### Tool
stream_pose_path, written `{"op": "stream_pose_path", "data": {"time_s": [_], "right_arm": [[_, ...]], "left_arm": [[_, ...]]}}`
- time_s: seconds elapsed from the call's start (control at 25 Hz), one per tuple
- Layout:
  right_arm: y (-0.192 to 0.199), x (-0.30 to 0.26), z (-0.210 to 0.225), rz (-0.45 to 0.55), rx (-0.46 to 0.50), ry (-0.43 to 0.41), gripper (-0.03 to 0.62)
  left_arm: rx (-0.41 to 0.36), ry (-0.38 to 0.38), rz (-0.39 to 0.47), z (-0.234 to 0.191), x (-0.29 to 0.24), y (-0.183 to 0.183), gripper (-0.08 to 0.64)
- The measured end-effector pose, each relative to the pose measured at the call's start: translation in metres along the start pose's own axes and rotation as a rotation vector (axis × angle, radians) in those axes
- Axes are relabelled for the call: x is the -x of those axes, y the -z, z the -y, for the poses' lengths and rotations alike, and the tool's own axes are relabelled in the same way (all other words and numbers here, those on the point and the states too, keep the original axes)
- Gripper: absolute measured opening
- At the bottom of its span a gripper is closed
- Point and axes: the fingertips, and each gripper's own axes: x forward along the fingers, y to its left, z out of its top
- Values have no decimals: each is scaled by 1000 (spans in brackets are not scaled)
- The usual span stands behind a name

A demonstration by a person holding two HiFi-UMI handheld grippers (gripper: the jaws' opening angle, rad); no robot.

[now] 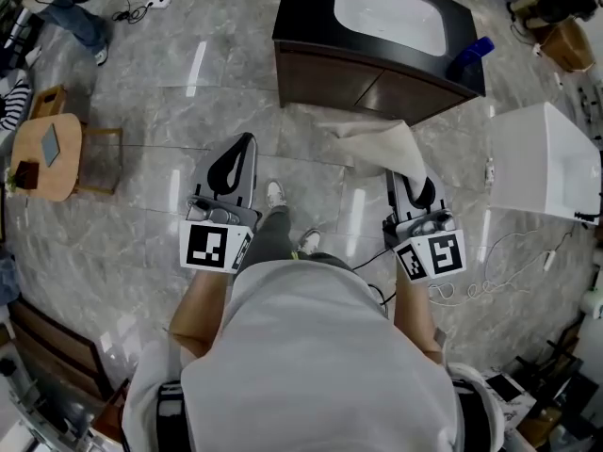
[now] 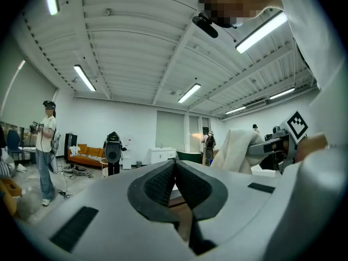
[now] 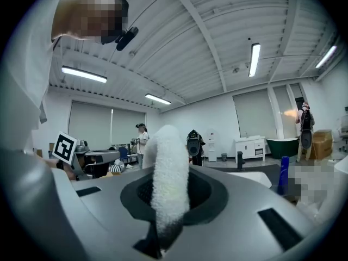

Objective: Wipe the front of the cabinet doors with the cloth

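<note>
A dark vanity cabinet with a white sink basin stands on the grey floor ahead of me; its brown doors face me. My right gripper is shut on a white cloth, which sticks out ahead of the jaws toward the cabinet. In the right gripper view the cloth stands up between the closed jaws. My left gripper hangs over the floor to the left, jaws shut with nothing between them. From the left gripper view I see the cloth and the right gripper beside it.
A blue bottle stands at the cabinet's right corner. A white box-like unit sits to the right, with cables on the floor. A small round wooden table is at the left. Other people stand further off in the room.
</note>
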Motion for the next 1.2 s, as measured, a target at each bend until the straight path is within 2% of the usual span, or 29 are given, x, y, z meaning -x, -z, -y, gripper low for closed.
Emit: {"op": "stream_pose_path", "data": {"time_s": [0.32,0.52,0.76,0.96,1.08,1.2], "right_arm": [[-23,-107,28,-40,51,79,69],[-26,-149,43,-57,59,105,69],[-16,-174,64,-81,44,89,69],[-12,-181,93,-87,39,50,69],[8,-197,112,-95,22,5,69],[46,-222,129,-98,-4,-40,69]], "left_arm": [[44,82,22,-76,-99,6,18],[56,119,20,-100,-148,17,18],[76,122,9,-105,-185,28,18],[82,108,-15,-82,-209,32,18],[71,90,-57,-76,-229,55,18],[76,46,-92,-79,-247,96,18]]}}
